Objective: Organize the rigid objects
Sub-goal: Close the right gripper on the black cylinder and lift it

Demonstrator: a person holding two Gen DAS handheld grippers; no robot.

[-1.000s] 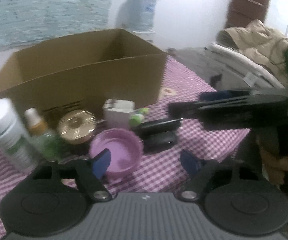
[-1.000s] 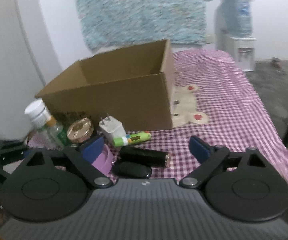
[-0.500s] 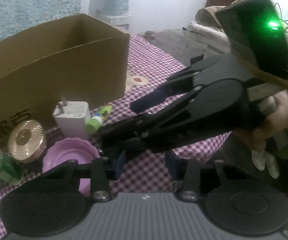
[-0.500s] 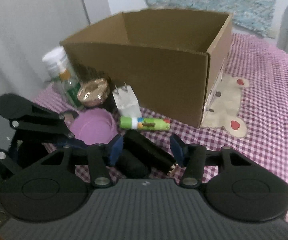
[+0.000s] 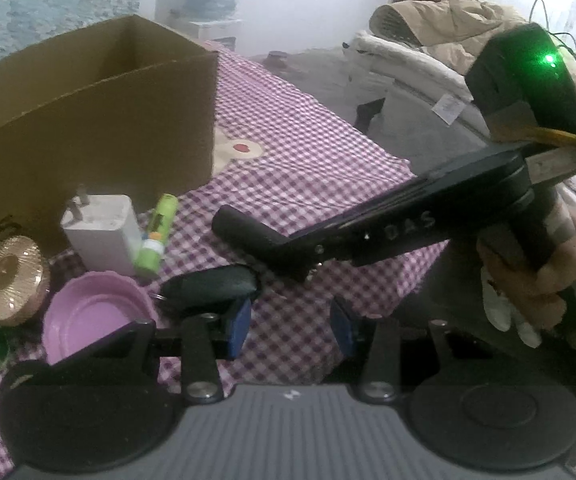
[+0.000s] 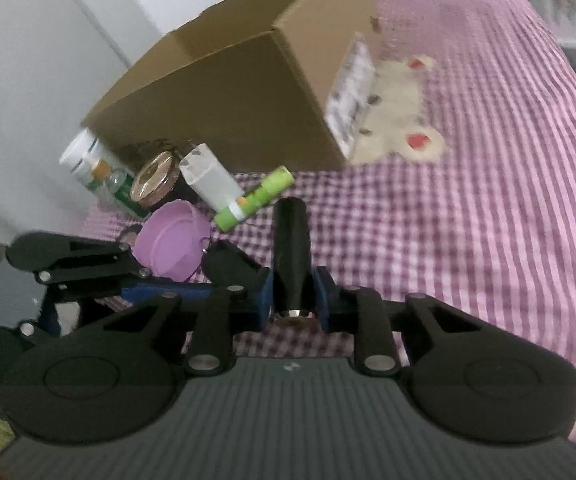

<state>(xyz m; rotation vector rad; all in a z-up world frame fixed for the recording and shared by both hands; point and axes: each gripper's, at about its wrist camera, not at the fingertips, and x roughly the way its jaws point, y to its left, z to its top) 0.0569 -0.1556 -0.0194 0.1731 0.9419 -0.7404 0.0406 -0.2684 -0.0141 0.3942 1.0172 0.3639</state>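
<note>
Two grippers busy: your right gripper (image 6: 291,299) is closing on the black cylinder (image 6: 290,256) between its pads, probably for the cardboard box (image 6: 224,92) ahead. Left gripper (image 5: 287,323) hovers half-open, empty, black pouch (image 5: 212,285) just ahead-left.

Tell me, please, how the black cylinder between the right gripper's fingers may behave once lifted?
The black cylinder looks rigid, so it should not flex. Its smooth round sides might slip between the closing right gripper pads. Held near its metal-ringed end, it may droop forward.
</note>
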